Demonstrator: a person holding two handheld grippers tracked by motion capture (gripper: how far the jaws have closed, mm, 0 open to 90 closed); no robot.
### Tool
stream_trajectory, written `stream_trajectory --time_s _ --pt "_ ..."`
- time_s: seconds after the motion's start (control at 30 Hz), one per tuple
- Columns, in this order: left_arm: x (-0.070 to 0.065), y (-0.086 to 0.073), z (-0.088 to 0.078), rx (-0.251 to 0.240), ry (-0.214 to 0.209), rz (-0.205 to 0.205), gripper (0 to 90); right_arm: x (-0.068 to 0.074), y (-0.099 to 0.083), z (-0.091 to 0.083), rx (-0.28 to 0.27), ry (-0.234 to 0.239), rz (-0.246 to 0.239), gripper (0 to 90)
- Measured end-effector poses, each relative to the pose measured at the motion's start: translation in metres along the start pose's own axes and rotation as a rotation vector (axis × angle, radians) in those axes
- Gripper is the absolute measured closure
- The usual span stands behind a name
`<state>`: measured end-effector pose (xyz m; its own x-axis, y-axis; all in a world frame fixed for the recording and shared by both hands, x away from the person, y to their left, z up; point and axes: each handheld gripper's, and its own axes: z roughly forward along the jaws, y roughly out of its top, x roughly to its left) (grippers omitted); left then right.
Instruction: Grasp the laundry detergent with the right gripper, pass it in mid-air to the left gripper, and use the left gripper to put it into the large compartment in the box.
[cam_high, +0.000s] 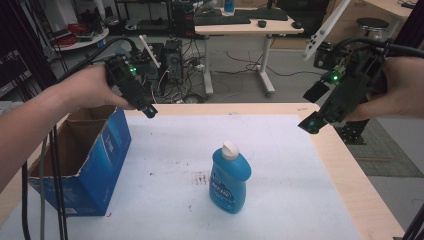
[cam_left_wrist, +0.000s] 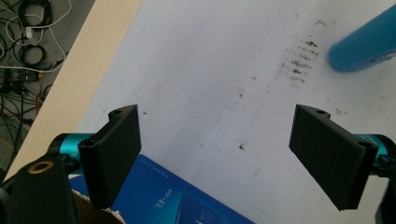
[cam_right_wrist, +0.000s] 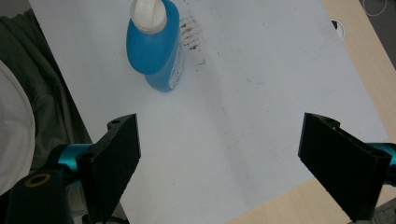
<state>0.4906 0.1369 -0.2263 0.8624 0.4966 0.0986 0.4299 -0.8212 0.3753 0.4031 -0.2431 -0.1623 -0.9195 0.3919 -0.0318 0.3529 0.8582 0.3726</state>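
So I'm sitting at the approach stage right now, nothing is being gripped yet. Both tools are hovering up in the air above the far half of the counter (cam_high: 345, 165), and the thing I'm going for, the blue detergent bottle (cam_high: 230, 181) with the white cap (cam_high: 230, 149), is standing upright on the white sheet, roughly mid-counter and a bit toward the near edge.

The left hand-held gripper (cam_high: 148, 111) is hanging over the far left part of the counter, right above the far corner of the open blue cardboard box (cam_high: 102, 155), jaws spread wide with nothing between them. In the left gripper view I'm only catching the bottle's lower body up in the corner, well apart from the jaws.

The right hand-held gripper (cam_high: 310, 125) is floating near the far right edge, jaws also wide apart and empty. In the right gripper view the bottle (cam_right_wrist: 156, 46) is sitting well ahead, off to the left jaw's side rather than centred.

My guess for the next move: I'm picking the right one to swing over toward the bottle, line the jaws up on either side of the body below the cap, then drop down and squeeze. The box is sitting open at the left edge, so it's looking like the destination.
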Motion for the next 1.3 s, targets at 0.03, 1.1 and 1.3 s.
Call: stream_trajectory --time_s 0.03,1.1,1.3 --pt "0.0 0.0 0.0 -0.001 0.001 -0.002 16.9 0.002 -0.002 0.004 -0.001 0.003 0.005 12.5" --pt "-0.002 -0.001 -0.001 -0.002 -0.001 0.001 16.9 0.043 -0.03 0.081 -0.205 0.004 0.122 12.6" --pt "-0.004 -0.001 0.0 -0.005 -0.002 0.001 16.9 0.052 -0.032 0.108 -0.233 0.001 0.146 12.6"
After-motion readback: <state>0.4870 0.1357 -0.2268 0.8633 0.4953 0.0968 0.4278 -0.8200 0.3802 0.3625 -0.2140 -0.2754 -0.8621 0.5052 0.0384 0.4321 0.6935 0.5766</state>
